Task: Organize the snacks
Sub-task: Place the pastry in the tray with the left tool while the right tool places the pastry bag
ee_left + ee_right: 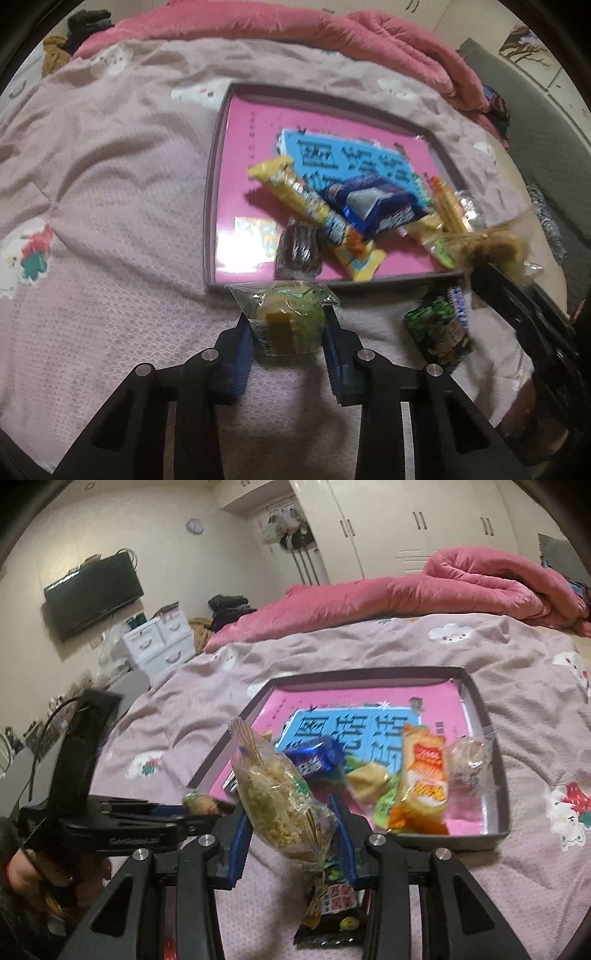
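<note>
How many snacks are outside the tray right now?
3: a green snack in the left claw, a crumbly snack in the right claw, a dark packet on the blanket. More may be hidden.

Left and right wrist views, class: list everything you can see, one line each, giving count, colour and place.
Shallow grey tray: one, pink-lined, on the bedspread.
Pale pink patterned bedspread: one, covering the bed.
Rumpled pink quilt: one, behind the tray.
Long yellow snack packet: one, in the tray.
Blue wafer packet: one, in the tray.
Orange cracker packet: one, in the tray.
Dark green packet: one, on the bedspread before the tray.
Clear green-yellow cake packet: one, in the left hand-held gripper.
Clear beige puffed-snack bag: one, in the right hand-held gripper.
</note>
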A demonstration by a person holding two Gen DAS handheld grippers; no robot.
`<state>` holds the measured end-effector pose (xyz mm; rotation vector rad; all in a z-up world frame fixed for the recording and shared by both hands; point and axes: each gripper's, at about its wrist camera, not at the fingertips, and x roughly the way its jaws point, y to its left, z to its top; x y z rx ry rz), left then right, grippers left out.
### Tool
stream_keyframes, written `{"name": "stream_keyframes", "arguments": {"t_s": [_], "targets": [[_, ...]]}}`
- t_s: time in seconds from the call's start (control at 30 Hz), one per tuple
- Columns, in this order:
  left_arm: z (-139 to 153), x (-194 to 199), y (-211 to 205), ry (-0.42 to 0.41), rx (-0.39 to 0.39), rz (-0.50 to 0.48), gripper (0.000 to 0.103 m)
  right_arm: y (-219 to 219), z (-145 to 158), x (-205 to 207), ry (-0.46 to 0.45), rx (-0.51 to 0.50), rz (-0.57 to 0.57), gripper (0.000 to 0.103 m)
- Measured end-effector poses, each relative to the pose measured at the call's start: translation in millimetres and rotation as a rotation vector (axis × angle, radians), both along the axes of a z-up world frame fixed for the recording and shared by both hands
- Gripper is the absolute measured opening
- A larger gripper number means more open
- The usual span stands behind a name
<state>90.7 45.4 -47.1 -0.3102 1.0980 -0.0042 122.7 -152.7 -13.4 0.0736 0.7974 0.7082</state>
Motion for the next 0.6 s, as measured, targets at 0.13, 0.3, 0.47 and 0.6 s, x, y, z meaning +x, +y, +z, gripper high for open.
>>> {"name": "stream_keyframes", "arguments": {"t_s": [0.13, 0.3, 0.47, 0.6], "targets": [[21, 2, 5, -0.058, -0.012, 0.008, 0.035, -6, 2, 13, 0.008, 0.012, -0.045, 0.041], [33, 15, 13, -0.087, -0.005, 0.040, 0.035, -7, 2, 22, 0.009, 0.009, -0.073, 0.041], [31, 31, 17, -0.081, 0.023, 0.058, 0.035, -2, -4, 29, 0.029, -0.003, -0.055, 0.041], [25, 40, 17, -0.070, 0.032, 0.069, 0.035, 5, -10, 31, 0.034, -0.016, -0.021, 0.041]]}}
